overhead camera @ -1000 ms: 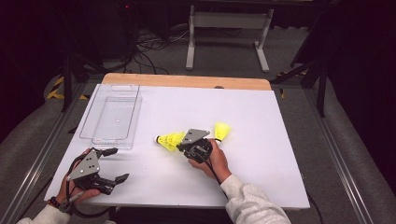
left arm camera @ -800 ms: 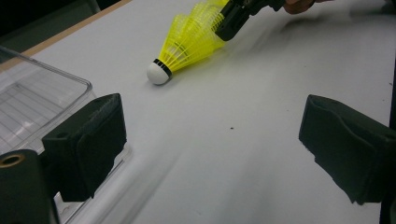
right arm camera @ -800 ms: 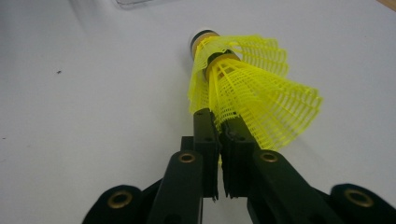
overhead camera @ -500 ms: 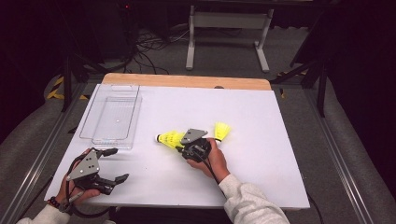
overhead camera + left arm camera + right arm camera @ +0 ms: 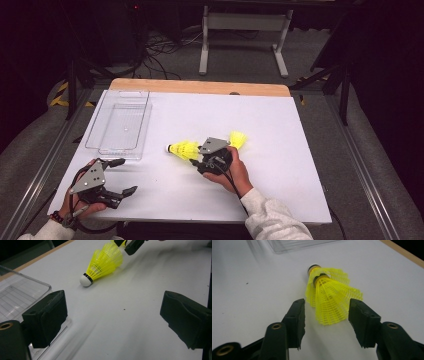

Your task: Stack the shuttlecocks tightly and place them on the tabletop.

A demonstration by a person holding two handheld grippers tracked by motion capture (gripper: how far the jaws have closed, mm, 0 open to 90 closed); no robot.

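While just opening, right gripper (image 5: 325, 312) jaws now apart around released stacked shuttlecocks (image 5: 329, 293).

We find no legible text, label, brand, number or sign on any item in these views.

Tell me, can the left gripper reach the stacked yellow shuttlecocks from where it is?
Probably yes: the left gripper has open jaws, and bare white table lies between it and the stacked yellow shuttlecocks.
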